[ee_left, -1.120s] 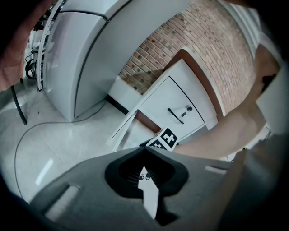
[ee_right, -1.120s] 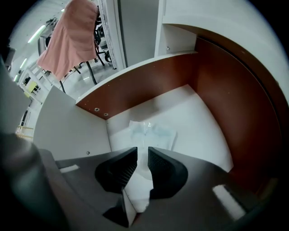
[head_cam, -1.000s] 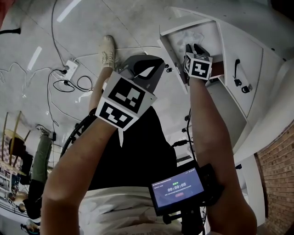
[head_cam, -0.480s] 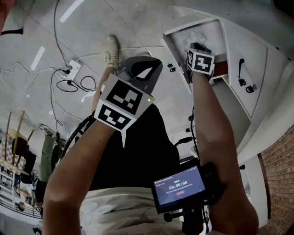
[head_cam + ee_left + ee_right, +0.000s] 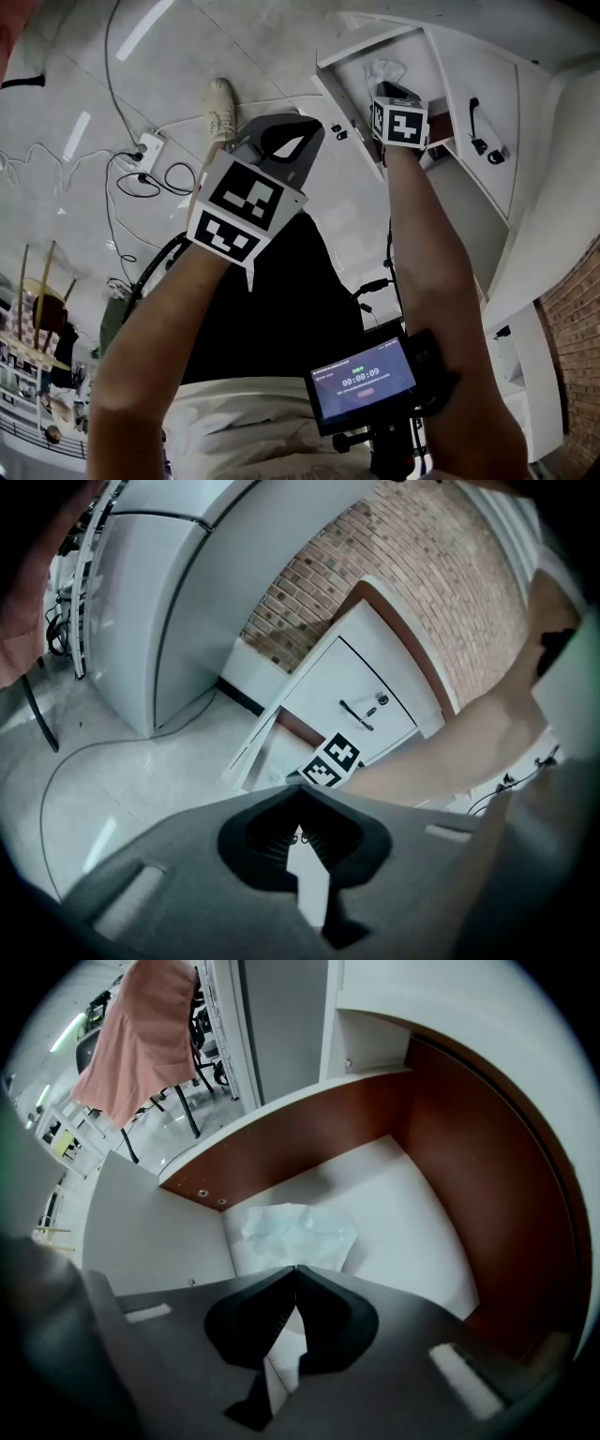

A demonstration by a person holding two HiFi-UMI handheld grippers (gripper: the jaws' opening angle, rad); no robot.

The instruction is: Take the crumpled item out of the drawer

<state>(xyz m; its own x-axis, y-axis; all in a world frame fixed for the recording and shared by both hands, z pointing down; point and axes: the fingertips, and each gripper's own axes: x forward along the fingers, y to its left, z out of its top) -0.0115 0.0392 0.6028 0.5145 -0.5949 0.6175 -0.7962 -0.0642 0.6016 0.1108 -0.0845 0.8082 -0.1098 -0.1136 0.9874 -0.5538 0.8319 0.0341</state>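
The white drawer (image 5: 339, 77) stands pulled out at the top of the head view; its brown wall (image 5: 309, 1133) and white floor fill the right gripper view. A crumpled pale paper item (image 5: 298, 1230) lies on that floor, also seen as a white wad (image 5: 384, 69) just beyond the marker cube. My right gripper (image 5: 296, 1269) reaches into the drawer (image 5: 390, 90), jaws brought together and pinching the wad's near edge. My left gripper (image 5: 317, 126) hangs outside the drawer over the floor, shut (image 5: 298, 791) and holding nothing.
A cabinet door with a black handle (image 5: 476, 124) stands right of the drawer. Cables and a power strip (image 5: 145, 141) lie on the floor at left, near a shoe (image 5: 220, 98). A small screen (image 5: 366, 380) sits low. A pink cloth (image 5: 150, 1035) hangs over a chair.
The right gripper has stayed inside the drawer, and the white wad now shows more clearly beyond its marker cube. The left gripper has barely shifted.
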